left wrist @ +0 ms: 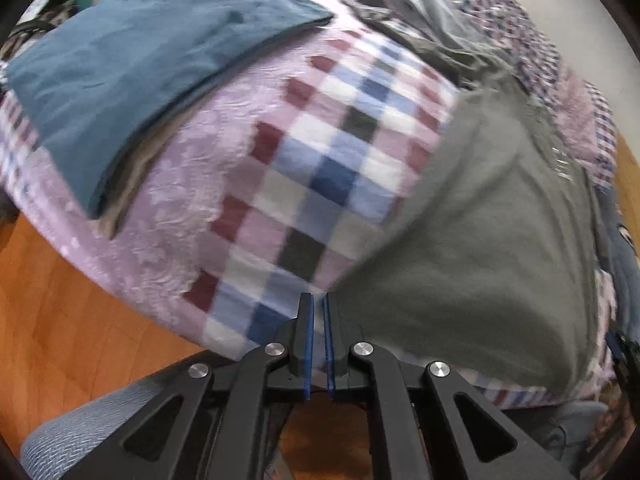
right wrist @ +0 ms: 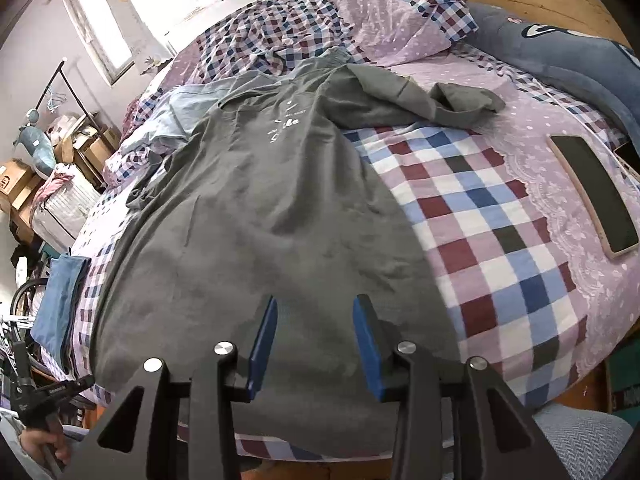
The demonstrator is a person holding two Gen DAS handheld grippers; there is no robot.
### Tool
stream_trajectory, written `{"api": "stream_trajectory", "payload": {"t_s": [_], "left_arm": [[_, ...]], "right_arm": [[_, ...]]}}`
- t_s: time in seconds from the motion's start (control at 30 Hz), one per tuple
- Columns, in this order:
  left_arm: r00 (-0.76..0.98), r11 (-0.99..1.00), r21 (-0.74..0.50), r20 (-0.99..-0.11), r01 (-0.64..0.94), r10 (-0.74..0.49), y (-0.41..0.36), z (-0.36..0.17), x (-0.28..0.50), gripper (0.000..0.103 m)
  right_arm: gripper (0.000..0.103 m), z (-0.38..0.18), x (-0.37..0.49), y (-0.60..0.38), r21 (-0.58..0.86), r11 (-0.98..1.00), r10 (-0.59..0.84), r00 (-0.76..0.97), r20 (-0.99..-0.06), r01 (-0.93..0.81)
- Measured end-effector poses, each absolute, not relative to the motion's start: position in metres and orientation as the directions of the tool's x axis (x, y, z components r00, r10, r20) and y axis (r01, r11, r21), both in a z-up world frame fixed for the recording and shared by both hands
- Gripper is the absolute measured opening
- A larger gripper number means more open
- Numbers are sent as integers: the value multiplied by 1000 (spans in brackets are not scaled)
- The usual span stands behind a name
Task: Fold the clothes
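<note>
Shirt (right wrist: 256, 208) lies spread under parted right hand-held gripper (right wrist: 314, 312).

Grey t-shirt (right wrist: 260, 216) spread across bed

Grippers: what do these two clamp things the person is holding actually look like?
Both are alike. The left gripper and right gripper each have two flat black fingers lined with blue pads, carried on black plastic link arms with triangular cut-outs and round silver pivot bolts. No cables or markings show.
</note>
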State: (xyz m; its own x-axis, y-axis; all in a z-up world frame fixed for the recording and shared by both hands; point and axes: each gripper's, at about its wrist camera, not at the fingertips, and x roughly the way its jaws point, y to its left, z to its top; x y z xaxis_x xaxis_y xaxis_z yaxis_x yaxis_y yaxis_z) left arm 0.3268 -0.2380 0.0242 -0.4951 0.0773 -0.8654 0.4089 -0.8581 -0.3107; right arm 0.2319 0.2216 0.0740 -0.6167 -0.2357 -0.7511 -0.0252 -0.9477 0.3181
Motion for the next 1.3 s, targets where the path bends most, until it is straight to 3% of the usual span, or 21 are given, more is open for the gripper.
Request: {"api": "stream_trajectory", "payload": {"t_s": [0.07, 0.13, 0.2, 0.3, 0.57, 0.8, 0.93, 1.13, 1.3], "left_arm": [[-532, -851, -336, -843, 403, 81, -239, 30, 329, 6], [-567, -844, -361, -819, 397, 84, -240, 37, 332, 15], [-601, -836, -386, -794, 389, 87, -240, 43, 334, 40], [-651, -825, -423, -754, 376, 90, -242, 52, 338, 62], [-703, -887, -414, -693, 206, 160, -194, 73, 320, 68], [-723, -900, -432, -640, 57, 261, -148, 78, 277, 69], [-717, -898, -440, -618, -24, 322, -120, 80, 256, 76], [-681, -867, -484, -596, -119, 426, -79, 75, 216, 76], [-639, -816, -547, -564, -185, 523, -48, 68, 169, 76]], "right_arm": [[45, 73, 231, 221, 321, -947, -235, -623, -746, -27], [46, 73, 231, 224, 329, -944, -234, -635, -736, -34], [46, 73, 231, 229, 338, -940, -228, -653, -723, -46], [46, 76, 227, 243, 382, -921, -229, -676, -700, -83], [48, 95, 197, 306, 482, -859, -190, -767, -613, -173], [49, 71, 159, 383, 701, -660, -237, -811, -535, -269], [49, 65, 135, 402, 717, -637, -233, -817, -528, -281], [49, 64, 88, 428, 659, -697, -177, -823, -540, -283], [49, 35, 56, 455, 687, -636, -180, -798, -575, -352]]}}
